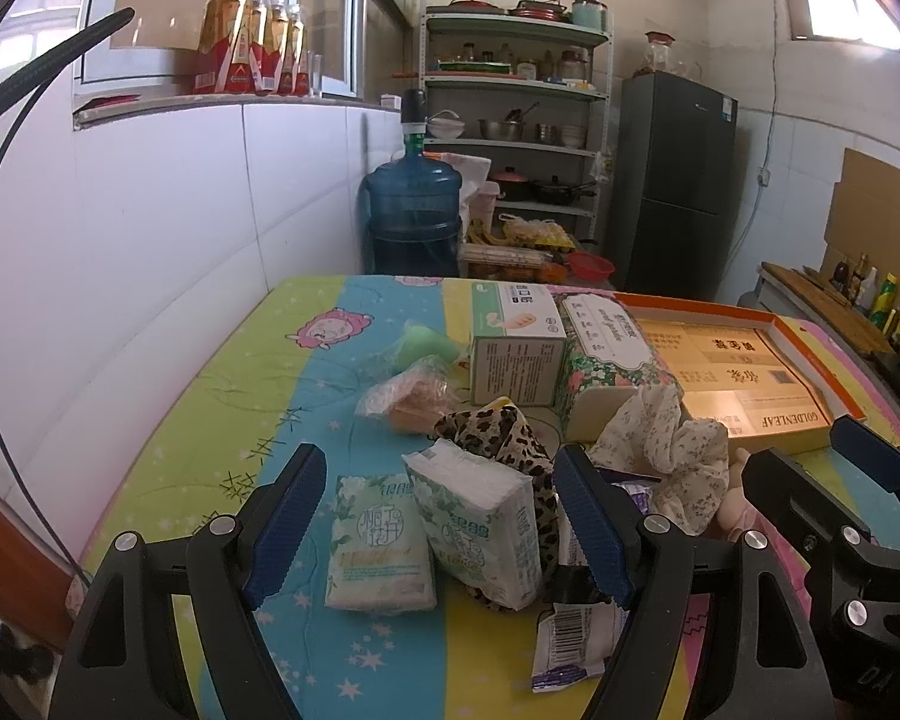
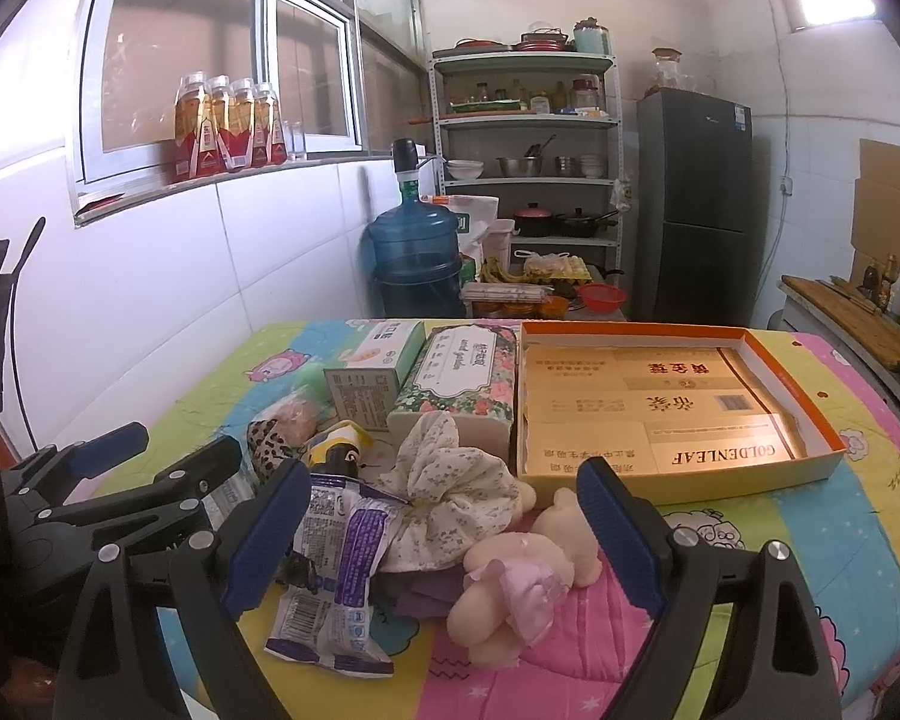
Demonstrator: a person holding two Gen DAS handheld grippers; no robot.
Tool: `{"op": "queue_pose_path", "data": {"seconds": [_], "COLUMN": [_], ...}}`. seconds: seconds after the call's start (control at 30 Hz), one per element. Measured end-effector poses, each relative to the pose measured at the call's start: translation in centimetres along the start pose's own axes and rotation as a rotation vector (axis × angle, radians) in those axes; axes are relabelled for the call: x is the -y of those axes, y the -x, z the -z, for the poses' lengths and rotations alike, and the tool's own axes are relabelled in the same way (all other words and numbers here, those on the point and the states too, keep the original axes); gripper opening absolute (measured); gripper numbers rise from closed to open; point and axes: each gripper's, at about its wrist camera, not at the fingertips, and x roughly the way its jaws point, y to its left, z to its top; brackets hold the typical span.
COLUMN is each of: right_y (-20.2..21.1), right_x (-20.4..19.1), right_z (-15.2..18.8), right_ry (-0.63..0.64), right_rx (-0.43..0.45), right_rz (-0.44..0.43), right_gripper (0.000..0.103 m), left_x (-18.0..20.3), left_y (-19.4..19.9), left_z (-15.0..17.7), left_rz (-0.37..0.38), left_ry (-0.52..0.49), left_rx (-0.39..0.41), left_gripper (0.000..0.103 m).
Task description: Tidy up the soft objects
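Note:
A pile of soft things lies on the colourful cloth. My left gripper (image 1: 444,528) is open, its fingers either side of two tissue packs (image 1: 384,543) (image 1: 480,525), with a leopard-print cloth (image 1: 498,435) behind them. My right gripper (image 2: 450,534) is open around a floral cloth (image 2: 450,480), a pink plush doll (image 2: 522,576) and a purple-white packet (image 2: 336,564). The floral cloth (image 1: 666,444) also shows in the left wrist view. A bagged peach item (image 1: 411,402) and a green soft item (image 1: 426,345) lie further back.
An open orange tray holding gold boxes (image 2: 660,408) stands at the right. A floral tissue box (image 2: 462,384) and a white-green box (image 2: 372,378) stand behind the pile. A white tiled wall runs along the left. A water jug (image 2: 414,252), shelves and a fridge stand beyond.

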Motion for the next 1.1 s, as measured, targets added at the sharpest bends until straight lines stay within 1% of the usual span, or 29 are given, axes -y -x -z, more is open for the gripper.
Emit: {"op": "queue_pose_path", "data": {"seconds": [0.9,1.1], "right_y": [-0.2,-0.3], "right_x": [0.1,0.5], "right_z": [0.4,0.7], "right_ry": [-0.007,-0.016], "right_rx": [-0.007,-0.012], "right_rz": [-0.011,-0.022], "right_gripper": [0.090,0.090], "left_x": [-0.4,-1.5], "left_y": [-0.3,-0.4], "left_z": [0.2,0.9], "left_rz": [0.006,0.050], "left_ry": [0.005,0.021], "left_rx": [-0.011,-0.001], "left_gripper": [0.080,0.080]}}
